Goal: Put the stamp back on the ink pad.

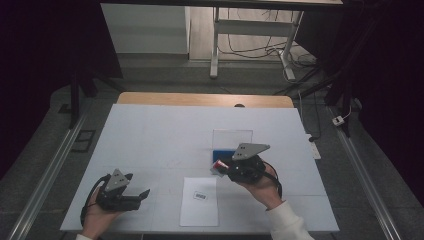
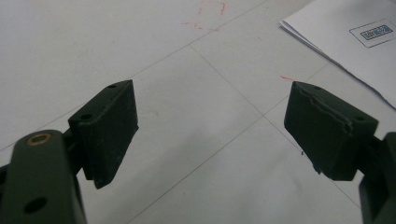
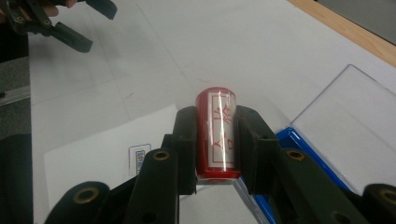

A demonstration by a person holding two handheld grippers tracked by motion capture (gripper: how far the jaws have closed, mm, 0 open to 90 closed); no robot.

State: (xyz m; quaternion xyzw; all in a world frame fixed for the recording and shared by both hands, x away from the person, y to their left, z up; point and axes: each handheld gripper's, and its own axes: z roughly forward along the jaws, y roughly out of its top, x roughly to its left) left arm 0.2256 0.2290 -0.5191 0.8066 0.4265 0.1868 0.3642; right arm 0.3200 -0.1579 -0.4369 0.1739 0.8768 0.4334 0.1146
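Note:
A red cylinder stamp (image 3: 217, 135) with a white label and red characters sits between the jaws of my right gripper (image 3: 216, 116), which is shut on it. From above, the right gripper (image 1: 220, 165) holds the stamp (image 1: 217, 164) above the table, just in front of a blue case (image 1: 222, 154) with a clear lid (image 1: 232, 138) standing open. My left gripper (image 1: 137, 184) rests low at the front left, open, with nothing between its fingers (image 2: 112, 126). It also appears far off in the right gripper view (image 3: 70, 23).
A white sheet (image 1: 200, 202) with a small barcode label lies at the table's front middle, between the two hands; its corner (image 2: 355, 51) is near the left gripper. The white table top (image 1: 165, 135) has a wooden far edge. Desk legs and cables stand beyond.

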